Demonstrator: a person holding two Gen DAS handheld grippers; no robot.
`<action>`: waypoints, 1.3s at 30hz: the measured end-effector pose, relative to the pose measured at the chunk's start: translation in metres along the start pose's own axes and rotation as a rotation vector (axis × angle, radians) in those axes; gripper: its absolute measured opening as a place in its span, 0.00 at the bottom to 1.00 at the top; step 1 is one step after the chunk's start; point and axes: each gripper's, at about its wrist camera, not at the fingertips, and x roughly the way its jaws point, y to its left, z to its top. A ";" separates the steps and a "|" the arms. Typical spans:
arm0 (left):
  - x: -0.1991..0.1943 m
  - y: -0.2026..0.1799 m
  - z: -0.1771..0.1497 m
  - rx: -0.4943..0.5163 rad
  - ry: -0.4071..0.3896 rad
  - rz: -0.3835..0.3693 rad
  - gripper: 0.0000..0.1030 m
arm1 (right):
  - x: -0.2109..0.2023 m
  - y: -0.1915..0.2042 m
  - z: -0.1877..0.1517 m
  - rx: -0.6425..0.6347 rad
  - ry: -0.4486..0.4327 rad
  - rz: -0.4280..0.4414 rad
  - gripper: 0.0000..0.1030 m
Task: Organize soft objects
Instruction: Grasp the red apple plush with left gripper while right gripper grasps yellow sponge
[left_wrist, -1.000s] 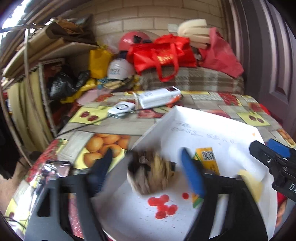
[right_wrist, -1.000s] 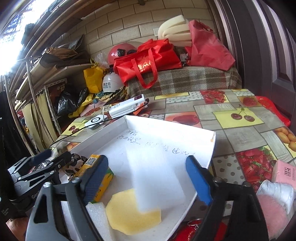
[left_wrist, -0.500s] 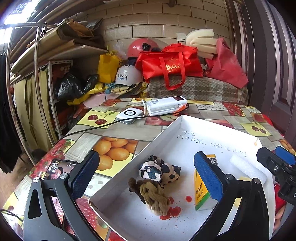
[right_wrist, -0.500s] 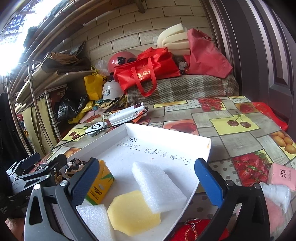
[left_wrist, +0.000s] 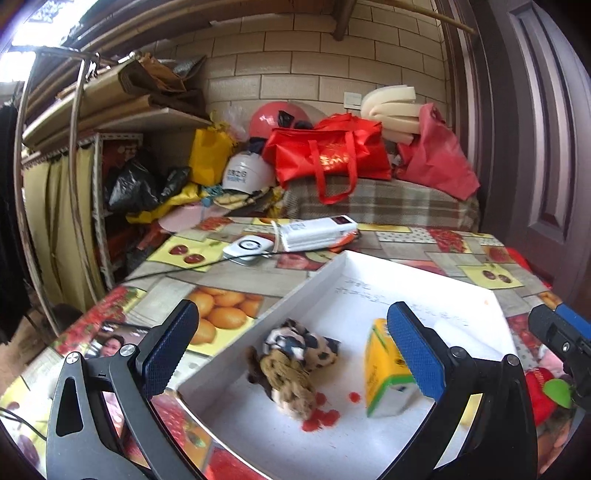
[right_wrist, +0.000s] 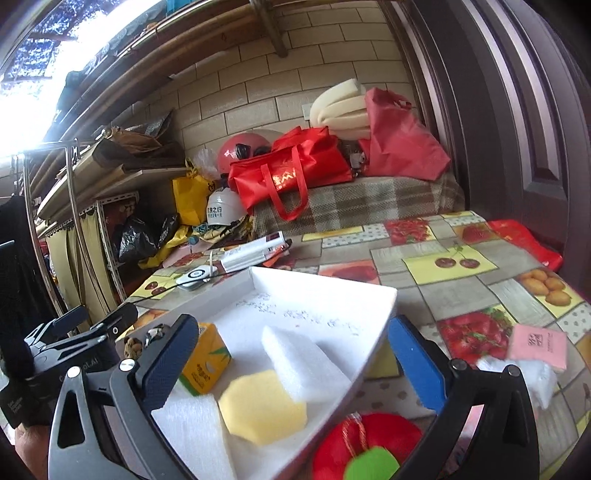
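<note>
On the fruit-patterned oilcloth table (left_wrist: 236, 269), at its far left edge, a phone (left_wrist: 107, 343) with a lit screen lay flat beside the left gripper (left_wrist: 291, 354), whose blue-padded jaws stood wide apart with nothing between the pads. Just right of the phone sat the shallow white cardboard tray (left_wrist: 280, 310), handwriting running across its floor, too small to read. In the tray's left part lay a crumpled soft toy of spotted black-and-white and brown knitted cloth (left_wrist: 295, 365), with red dots printed on the floor next to it. Right of the toy stood a yellow-and-green drink carton (left_wrist: 384, 373); in the right wrist view its face carried green leaves and characters I could not make out. Further right in the tray lay a white foam block (right_wrist: 303, 362), tilted over a yellow hexagonal sponge (right_wrist: 262, 406), with a second white foam slab (right_wrist: 192, 432) at the near corner. The right gripper (right_wrist: 291, 354) also stood fully open, straddling the tray's right rim and gripping nothing. Below it lay a red plush apple with a green leaf (right_wrist: 365, 443). At far right a pink packet bearing a QR code (right_wrist: 539, 343) rested on white cloth (right_wrist: 532, 373).
</note>
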 end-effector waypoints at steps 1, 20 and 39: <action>-0.002 -0.001 0.000 -0.005 0.003 -0.015 1.00 | -0.003 -0.002 -0.001 0.009 -0.001 -0.014 1.00; -0.069 -0.123 -0.024 0.298 0.024 -0.520 1.00 | -0.095 -0.148 -0.009 0.193 0.081 -0.076 1.00; -0.033 -0.201 -0.036 0.375 0.270 -0.608 1.00 | -0.070 -0.110 -0.056 -0.246 0.555 0.129 0.74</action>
